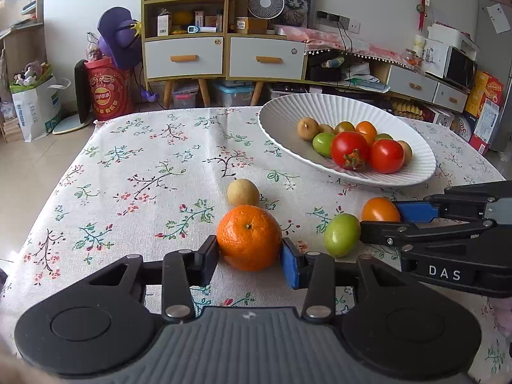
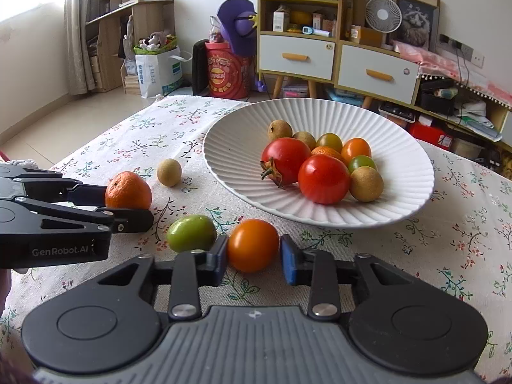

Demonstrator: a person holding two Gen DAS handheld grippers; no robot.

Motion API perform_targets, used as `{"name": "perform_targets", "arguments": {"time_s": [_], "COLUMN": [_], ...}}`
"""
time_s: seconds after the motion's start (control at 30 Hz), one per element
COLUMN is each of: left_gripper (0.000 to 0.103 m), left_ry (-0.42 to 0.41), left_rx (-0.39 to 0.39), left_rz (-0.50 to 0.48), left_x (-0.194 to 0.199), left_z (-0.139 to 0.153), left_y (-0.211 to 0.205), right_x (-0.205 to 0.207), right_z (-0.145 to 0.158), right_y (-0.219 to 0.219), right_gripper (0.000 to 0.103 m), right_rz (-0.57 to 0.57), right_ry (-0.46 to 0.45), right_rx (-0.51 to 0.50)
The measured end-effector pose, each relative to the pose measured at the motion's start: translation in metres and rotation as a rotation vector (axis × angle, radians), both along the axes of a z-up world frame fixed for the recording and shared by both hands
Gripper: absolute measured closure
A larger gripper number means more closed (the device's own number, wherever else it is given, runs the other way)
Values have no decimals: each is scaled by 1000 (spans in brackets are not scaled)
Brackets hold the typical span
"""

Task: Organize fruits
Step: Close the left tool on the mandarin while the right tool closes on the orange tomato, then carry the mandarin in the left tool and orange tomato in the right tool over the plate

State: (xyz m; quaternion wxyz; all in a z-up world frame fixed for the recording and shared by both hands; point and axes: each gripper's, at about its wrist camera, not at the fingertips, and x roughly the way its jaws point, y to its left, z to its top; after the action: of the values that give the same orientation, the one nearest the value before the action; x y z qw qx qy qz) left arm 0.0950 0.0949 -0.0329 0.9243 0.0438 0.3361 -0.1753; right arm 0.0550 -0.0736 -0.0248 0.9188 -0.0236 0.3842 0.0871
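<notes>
Jaws both clenched: left gripper (image 1: 250,257) on round orange mandarin (image 1: 249,237), stem up, right gripper (image 2: 253,259) on orange tomato (image 2: 252,245); 1 oval green tomato (image 2: 191,233) at 9 o'clock, long axis L-R.

On the white plate (image 2: 400,198): two big red tomatoes (image 2: 323,177), three brown longans (image 2: 366,184), one orange cherry tomato (image 2: 356,149), at least two greenish cherry tomatoes (image 2: 329,141), maybe a third tucked into the pile, can't really tell. Also one small rough-skinned orange fruit (image 2: 324,151), half buried. Off the plate, on the flowered tablecloth (image 2: 416,256) just in front of it: one mandarin (image 2: 128,190), one loose longan (image 2: 169,172), one green tomato (image 2: 191,233), one orange tomato (image 2: 252,244).
</notes>
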Motion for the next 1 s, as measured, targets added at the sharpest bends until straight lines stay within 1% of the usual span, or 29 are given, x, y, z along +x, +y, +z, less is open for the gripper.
{"name": "perform_targets", "arguments": {"time_s": [0.37, 0.8, 1.0], "left_gripper": [64, 64, 64], "left_ry": [-2, -28, -42], "left_rx": [-2, -31, -47], "left_rz": [0, 5, 9], "left_x": [-1, 1, 4], "left_z": [2, 19, 26], "left_y": [-1, -5, -8], "right_x": [-6, -9, -6], "right_z": [8, 25, 34], "right_y": [0, 4, 0], "right_gripper": [74, 75, 75], "right_rz": [21, 63, 55], "right_ry": [-2, -28, -57], "right_rx": [23, 77, 104]}}
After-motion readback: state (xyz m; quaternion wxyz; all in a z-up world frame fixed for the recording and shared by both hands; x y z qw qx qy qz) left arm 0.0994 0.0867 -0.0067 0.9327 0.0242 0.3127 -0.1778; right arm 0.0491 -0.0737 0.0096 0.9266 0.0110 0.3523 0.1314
